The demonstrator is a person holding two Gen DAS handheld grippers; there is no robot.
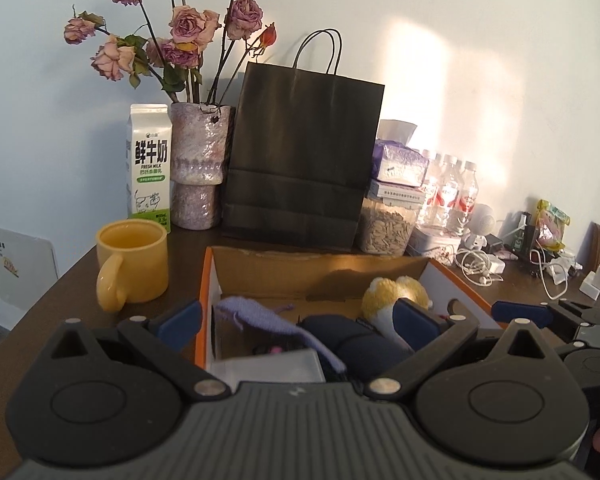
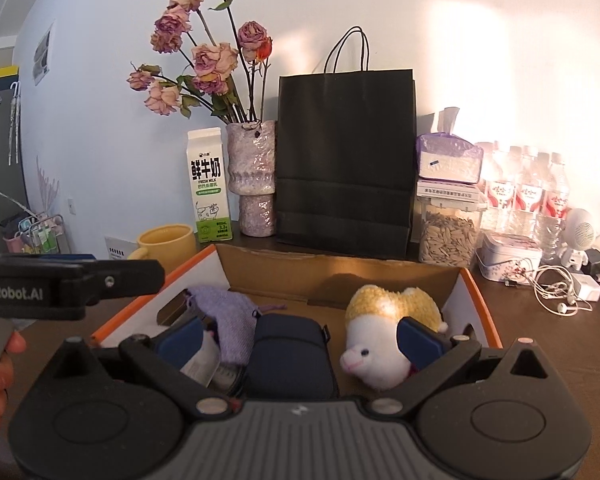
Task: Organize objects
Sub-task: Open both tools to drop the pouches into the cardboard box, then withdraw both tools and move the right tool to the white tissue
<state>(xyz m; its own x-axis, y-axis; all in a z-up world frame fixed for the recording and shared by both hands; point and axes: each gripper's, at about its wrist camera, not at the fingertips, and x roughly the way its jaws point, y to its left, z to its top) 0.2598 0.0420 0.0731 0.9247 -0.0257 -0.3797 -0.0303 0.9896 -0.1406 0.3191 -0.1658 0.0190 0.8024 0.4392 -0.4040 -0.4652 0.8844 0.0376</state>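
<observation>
An open cardboard box with orange edges (image 1: 324, 270) (image 2: 340, 272) sits on the dark table. Inside lie a lilac knitted pouch (image 1: 256, 314) (image 2: 232, 320), a dark navy case (image 1: 348, 340) (image 2: 290, 354), a white and yellow plush toy (image 1: 396, 296) (image 2: 380, 332) and a clear plastic box (image 1: 268, 366). My left gripper (image 1: 298, 320) is open and empty over the box's near-left part. My right gripper (image 2: 300, 338) is open and empty above the navy case, its right finger beside the plush. The left gripper's body (image 2: 60, 286) shows at the right wrist view's left.
Behind the box stand a black paper bag (image 1: 304, 156) (image 2: 346, 160), a vase of dried roses (image 1: 198, 168) (image 2: 254, 184) and a milk carton (image 1: 148, 160) (image 2: 210, 184). A yellow mug (image 1: 134, 262) (image 2: 166, 246) is left. A seed jar (image 2: 448, 232), bottles (image 2: 528, 192) and cables (image 2: 560, 292) crowd the right.
</observation>
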